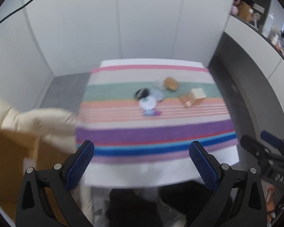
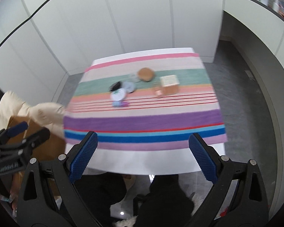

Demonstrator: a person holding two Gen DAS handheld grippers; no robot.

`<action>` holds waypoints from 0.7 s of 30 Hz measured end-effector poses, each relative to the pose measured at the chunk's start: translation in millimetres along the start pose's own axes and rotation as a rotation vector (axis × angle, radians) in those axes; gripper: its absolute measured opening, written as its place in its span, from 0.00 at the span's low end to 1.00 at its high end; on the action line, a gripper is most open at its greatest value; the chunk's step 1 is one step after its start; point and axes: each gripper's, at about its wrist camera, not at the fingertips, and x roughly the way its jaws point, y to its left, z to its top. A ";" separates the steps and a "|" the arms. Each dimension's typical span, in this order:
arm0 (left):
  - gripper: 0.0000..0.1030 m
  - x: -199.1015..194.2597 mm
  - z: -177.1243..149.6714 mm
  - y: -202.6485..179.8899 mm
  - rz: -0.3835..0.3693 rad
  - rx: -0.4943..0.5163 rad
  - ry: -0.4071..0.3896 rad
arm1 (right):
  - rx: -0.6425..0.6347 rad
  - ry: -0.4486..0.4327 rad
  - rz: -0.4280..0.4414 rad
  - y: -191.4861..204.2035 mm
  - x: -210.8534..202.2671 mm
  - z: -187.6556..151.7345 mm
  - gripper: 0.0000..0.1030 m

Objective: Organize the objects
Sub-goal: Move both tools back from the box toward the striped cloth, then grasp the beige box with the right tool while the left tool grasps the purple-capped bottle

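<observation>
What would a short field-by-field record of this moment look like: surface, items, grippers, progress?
surface: table with a striped cloth
items: wooden box, round brown lid, white disc, black item; all blurred, clustered mid-cloth
left hand-held gripper: open, holds nothing, short of the table
right hand-held gripper: open, holds nothing, short of the table
beside table: cream fabric at left
progress: nothing grasped yet

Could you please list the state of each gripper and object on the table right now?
left gripper: open, empty, short of the table.
right gripper: open, empty.
striped cloth: spread flat.
cardboard box: upright, closed.
round wooden piece: resting on cloth.
white round tin: lying flat.
</observation>
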 end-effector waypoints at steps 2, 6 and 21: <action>0.98 13.4 5.8 -16.9 0.072 0.061 -0.054 | 0.029 -0.013 -0.015 -21.2 4.6 5.5 0.95; 0.98 50.4 6.4 -31.1 0.055 0.014 -0.028 | 0.070 -0.015 -0.035 -51.6 17.2 12.6 0.95; 0.98 177.3 16.9 -28.3 -0.032 -0.099 0.159 | 0.042 -0.025 -0.015 -80.3 121.0 55.3 0.95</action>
